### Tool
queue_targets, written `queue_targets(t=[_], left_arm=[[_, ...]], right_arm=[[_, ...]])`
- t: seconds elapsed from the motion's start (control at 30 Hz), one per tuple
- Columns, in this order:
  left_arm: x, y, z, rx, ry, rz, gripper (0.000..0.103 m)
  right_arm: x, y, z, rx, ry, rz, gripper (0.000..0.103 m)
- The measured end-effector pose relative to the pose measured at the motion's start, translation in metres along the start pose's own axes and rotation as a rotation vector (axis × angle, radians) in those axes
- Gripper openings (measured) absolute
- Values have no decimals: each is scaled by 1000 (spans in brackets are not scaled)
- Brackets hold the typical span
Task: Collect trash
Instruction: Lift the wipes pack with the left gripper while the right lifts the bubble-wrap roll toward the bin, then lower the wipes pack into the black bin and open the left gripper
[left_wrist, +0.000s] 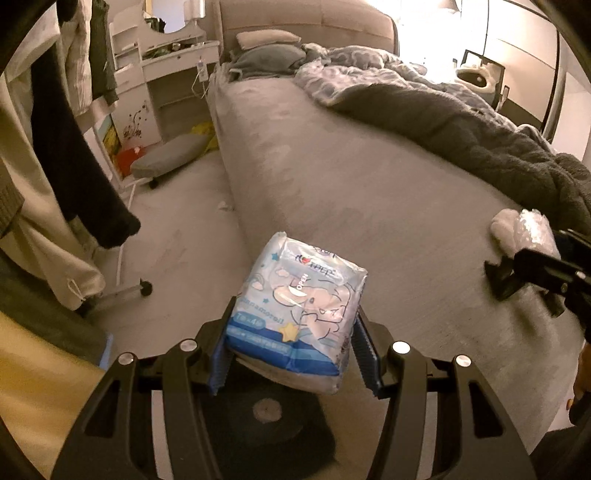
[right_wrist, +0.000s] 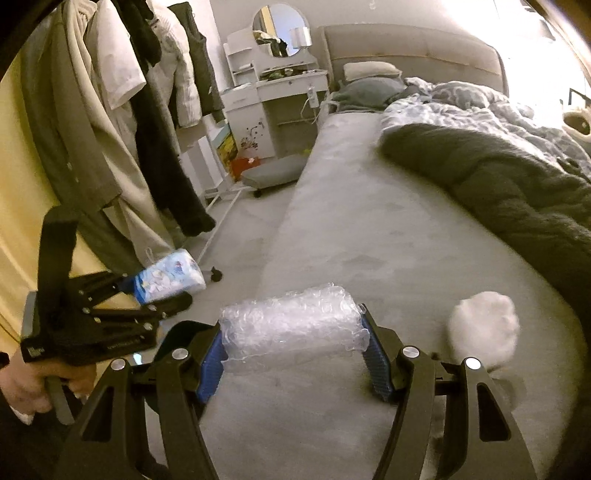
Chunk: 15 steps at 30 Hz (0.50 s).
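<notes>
My left gripper (left_wrist: 291, 347) is shut on a blue-and-white wet wipes pack (left_wrist: 299, 314) and holds it in the air over the bed's near left corner. The pack also shows in the right wrist view (right_wrist: 170, 277), with the left gripper (right_wrist: 159, 299) around it. My right gripper (right_wrist: 295, 347) is shut on a roll of clear bubble wrap (right_wrist: 291, 325), held just above the grey bed (right_wrist: 369, 229). The bubble wrap (left_wrist: 535, 232) and right gripper (left_wrist: 517, 277) show at the right edge of the left wrist view. A white crumpled wad (right_wrist: 484, 328) lies on the bed to the right of the bubble wrap.
A dark blanket (right_wrist: 498, 184) and patterned duvet (right_wrist: 461, 107) cover the bed's right side. Clothes hang on a rack (right_wrist: 122, 129) at the left. A white vanity desk (right_wrist: 277, 92) stands at the back. A grey cushion (right_wrist: 273, 173) and a scrap of paper (left_wrist: 225, 206) lie on the floor.
</notes>
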<state>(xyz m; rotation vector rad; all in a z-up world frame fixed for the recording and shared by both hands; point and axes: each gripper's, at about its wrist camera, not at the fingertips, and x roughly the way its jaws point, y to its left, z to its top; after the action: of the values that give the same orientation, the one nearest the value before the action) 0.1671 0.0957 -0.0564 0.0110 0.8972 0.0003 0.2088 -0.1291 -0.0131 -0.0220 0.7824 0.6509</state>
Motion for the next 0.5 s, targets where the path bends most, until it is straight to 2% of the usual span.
queue_targets(t=[0.23, 0.5], left_arm=[[9, 25, -12, -28, 48, 18, 59], [24, 53, -29, -69, 150, 21, 59]], right_arm=[[21, 26, 7, -34, 25, 24, 65], [39, 48, 14, -35, 50, 60, 65]])
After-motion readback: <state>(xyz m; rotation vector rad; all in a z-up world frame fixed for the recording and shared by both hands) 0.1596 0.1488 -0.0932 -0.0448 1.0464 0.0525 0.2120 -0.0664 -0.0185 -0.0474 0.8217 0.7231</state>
